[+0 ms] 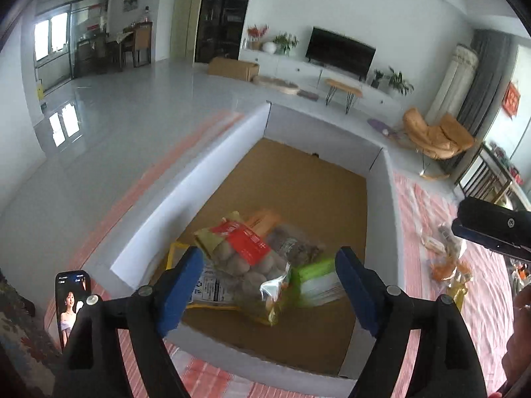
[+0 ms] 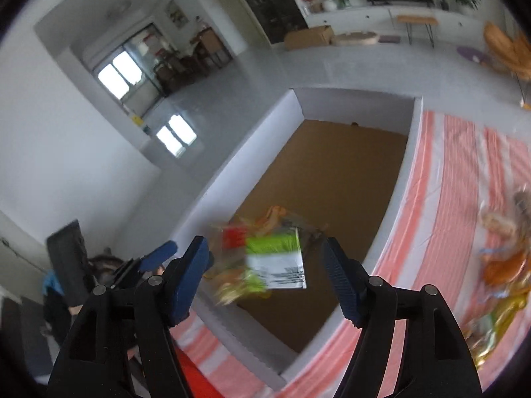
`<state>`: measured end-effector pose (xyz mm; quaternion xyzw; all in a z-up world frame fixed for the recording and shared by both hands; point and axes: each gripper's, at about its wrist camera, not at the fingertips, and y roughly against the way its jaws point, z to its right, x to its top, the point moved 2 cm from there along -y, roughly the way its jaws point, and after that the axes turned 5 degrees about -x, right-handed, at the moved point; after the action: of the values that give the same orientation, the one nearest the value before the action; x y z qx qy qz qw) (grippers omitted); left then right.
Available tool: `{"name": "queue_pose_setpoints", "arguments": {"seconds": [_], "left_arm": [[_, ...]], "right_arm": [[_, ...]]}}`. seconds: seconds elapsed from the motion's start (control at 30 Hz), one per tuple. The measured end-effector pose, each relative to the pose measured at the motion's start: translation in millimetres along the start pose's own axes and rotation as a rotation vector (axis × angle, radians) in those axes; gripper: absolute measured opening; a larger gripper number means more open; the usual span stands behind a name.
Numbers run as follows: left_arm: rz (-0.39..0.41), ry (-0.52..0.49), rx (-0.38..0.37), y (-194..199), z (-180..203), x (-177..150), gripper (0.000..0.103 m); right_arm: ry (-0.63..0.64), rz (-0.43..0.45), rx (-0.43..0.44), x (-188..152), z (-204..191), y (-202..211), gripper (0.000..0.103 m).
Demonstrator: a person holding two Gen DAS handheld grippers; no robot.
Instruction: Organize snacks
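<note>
**Snacks piled in the box, both grippers hanging empty above**

Snacks [image 1: 245, 258] lay heaped at the near end of the white-walled box [image 1: 186, 179], right between and just beyond the left gripper [image 1: 269, 287] and its blue pads. On top sat a clear packet of brown balls with a red label [image 1: 247, 257], a green-and-white pack [image 1: 315, 280] just inside the right-hand pad, a dark packet [image 1: 292, 243] and an orange one [image 1: 265, 219] farther out past the tips. Nothing was clamped: the left jaws stood wide, pads clear of every wrapper.

Over on the other camera, the right gripper [image 2: 265, 277] told the same story, jaws spread apart with only air between them, the blurred green-and-white pack [image 2: 277, 262] showing through the gap, down in the box [image 2: 232, 179]. The picture was smeared, so the rest of the pile was hard to read.

Outside the right-hand pads, more loose snacks [image 2: 504, 252] waited on the pink striped cloth [image 2: 441, 199], well apart from the box. A phone [image 1: 71, 301] leaned beside the left-hand pad of the left gripper.
</note>
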<state>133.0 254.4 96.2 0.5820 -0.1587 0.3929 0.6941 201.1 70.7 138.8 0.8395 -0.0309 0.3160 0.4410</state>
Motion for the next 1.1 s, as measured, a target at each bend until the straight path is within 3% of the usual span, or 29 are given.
{"name": "queue_pose_setpoints", "arguments": {"seconds": [0.07, 0.13, 0.23, 0.3, 0.4, 0.5, 0.6, 0.67, 0.83, 0.97, 1.1], "left_arm": [[0.021, 0.008, -0.026, 6.1, 5.3, -7.9, 0.087], [0.023, 0.005, -0.080, 9.9, 19.7, -18.7, 0.087], [0.004, -0.060, -0.192, 21.9, 61.2, -41.7, 0.087], [-0.029, -0.142, -0.289, 30.6, 103.0, -68.0, 0.088], [-0.083, -0.243, -0.396, 30.9, 157.8, -109.1, 0.098], [-0.143, -0.306, -0.452, 14.1, 202.4, -146.6, 0.099], [-0.227, -0.372, -0.410, -32.5, 237.3, -180.7, 0.099], [-0.237, -0.401, -0.367, -53.2, 242.1, -190.4, 0.099], [-0.213, -0.427, -0.281, -87.5, 236.7, -205.6, 0.099], [-0.244, -0.374, -0.274, -107.3, 230.0, -211.6, 0.099], [-0.208, -0.385, -0.245, -108.8, 227.5, -212.2, 0.099]], "right_arm": [[-0.014, 0.035, -0.001, -4.2, 15.7, 9.5, 0.074], [-0.007, 0.076, -0.064, -12.5, 40.8, 23.6, 0.074], [0.000, 0.122, -0.212, -42.5, 96.5, 43.6, 0.074], [0.010, 0.137, -0.364, -79.8, 150.0, 54.0, 0.074], [-0.007, 0.096, -0.561, -134.6, 219.9, 62.3, 0.074], [-0.062, 0.040, -0.689, -191.2, 276.7, 74.1, 0.074], [-0.114, 0.048, -0.744, -229.9, 307.0, 89.9, 0.074], [-0.135, 0.083, -0.750, -239.1, 317.1, 99.3, 0.074], [-0.180, 0.114, -0.739, -237.6, 323.7, 105.9, 0.077], [-0.190, 0.110, -0.744, -234.2, 322.9, 106.6, 0.083], [-0.198, 0.109, -0.747, -243.5, 329.2, 105.3, 0.085]]}}
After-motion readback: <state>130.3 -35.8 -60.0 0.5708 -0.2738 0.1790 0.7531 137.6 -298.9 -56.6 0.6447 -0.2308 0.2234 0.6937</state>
